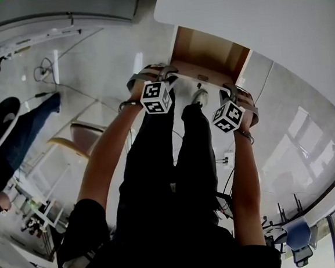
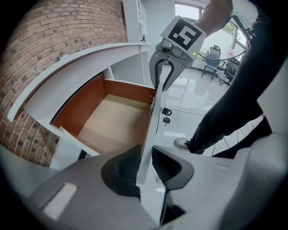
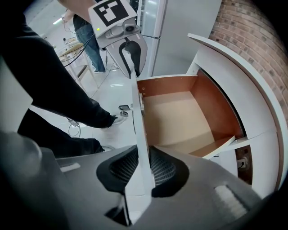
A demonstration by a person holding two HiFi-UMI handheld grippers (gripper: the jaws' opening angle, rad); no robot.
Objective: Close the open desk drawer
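There's the white bench (image 1: pixel 249 6), its curved top edge overhanging the opening. The drawer (image 1: pixel 207 50) stands pulled well out beneath it, a bare wooden box with nothing inside to foul the travel. There's open floor (image 1: pixel 306 124) off to one side. The person's legs (image 1: pixel 154 178) are close up on the outside, so all the free room runs straight in toward the bench.

Now the drawer front (image 3: pixel 139 130). The left hand-held gripper (image 2: pixel 144 167) straddles its top edge near one end, and its pads look clenched on the panel. The right hand-held gripper (image 3: pixel 140 168) is clamped on the same edge toward the other end.

Here's the worry, I'd say: each one has a jaw hanging inside the box. If they ride all the way in, those inner jaws get pinched where the front meets the bench's edge. Push harder on one side and the drawer could skew and bind in its opening. A grip on so thin an edge may also slip off upward.

Smallest thing: keys (image 2: pixel 166 116) dangle from the lock on the front's outer face, free to swing and knock.
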